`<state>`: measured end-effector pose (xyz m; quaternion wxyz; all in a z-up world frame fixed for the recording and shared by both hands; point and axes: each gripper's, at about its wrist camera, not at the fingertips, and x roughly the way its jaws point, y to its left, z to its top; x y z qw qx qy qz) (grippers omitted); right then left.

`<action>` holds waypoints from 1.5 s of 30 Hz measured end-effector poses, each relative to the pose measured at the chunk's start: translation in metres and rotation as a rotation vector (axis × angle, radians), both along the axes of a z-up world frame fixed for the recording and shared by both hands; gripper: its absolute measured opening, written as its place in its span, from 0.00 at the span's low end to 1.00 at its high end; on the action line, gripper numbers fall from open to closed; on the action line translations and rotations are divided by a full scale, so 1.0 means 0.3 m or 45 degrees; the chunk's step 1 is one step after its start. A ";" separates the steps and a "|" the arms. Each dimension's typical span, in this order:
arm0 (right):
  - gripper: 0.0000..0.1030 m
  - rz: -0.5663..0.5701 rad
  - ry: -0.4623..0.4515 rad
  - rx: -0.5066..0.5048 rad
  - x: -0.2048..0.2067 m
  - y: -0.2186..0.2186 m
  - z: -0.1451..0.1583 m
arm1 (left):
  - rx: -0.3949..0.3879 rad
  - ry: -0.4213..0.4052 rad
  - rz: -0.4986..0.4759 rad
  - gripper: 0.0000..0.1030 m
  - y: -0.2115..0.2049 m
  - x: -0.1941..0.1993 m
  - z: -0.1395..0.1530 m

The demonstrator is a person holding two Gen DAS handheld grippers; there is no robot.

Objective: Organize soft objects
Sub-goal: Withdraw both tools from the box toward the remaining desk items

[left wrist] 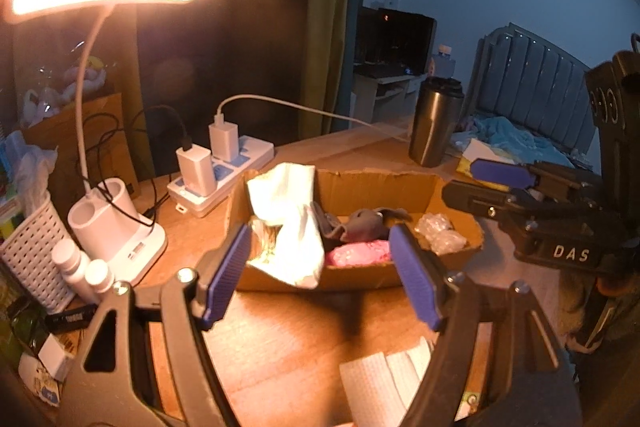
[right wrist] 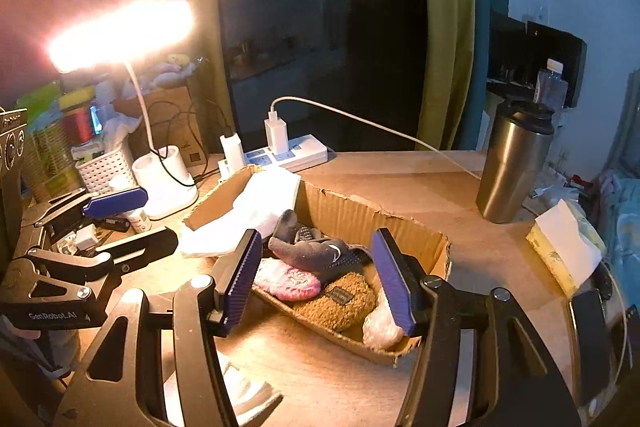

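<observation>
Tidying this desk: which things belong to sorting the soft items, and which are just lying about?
Job: cardboard box, white cloth, grey sock, pink sock, brown pouch.
Lying about: lamp, power strip, steel tumbler, tissue pack.

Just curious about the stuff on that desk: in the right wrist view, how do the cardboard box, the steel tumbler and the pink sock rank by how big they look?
1. cardboard box
2. steel tumbler
3. pink sock

The tumbler stands farther from the camera than the sock, yet looks clearly bigger.
</observation>
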<state>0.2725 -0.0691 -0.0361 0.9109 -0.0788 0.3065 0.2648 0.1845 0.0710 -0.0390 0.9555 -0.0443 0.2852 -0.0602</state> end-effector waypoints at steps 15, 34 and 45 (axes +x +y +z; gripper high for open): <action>0.63 0.017 -0.060 0.008 -0.172 -0.031 0.056 | -0.004 -0.084 0.022 0.71 -0.034 -0.171 0.046; 0.64 0.046 -0.043 -0.001 -0.373 -0.080 0.009 | -0.036 -0.078 0.071 0.71 -0.048 -0.316 0.003; 0.76 0.095 0.035 -0.023 -0.449 -0.095 -0.096 | -0.055 -0.013 0.089 0.71 -0.055 -0.367 -0.061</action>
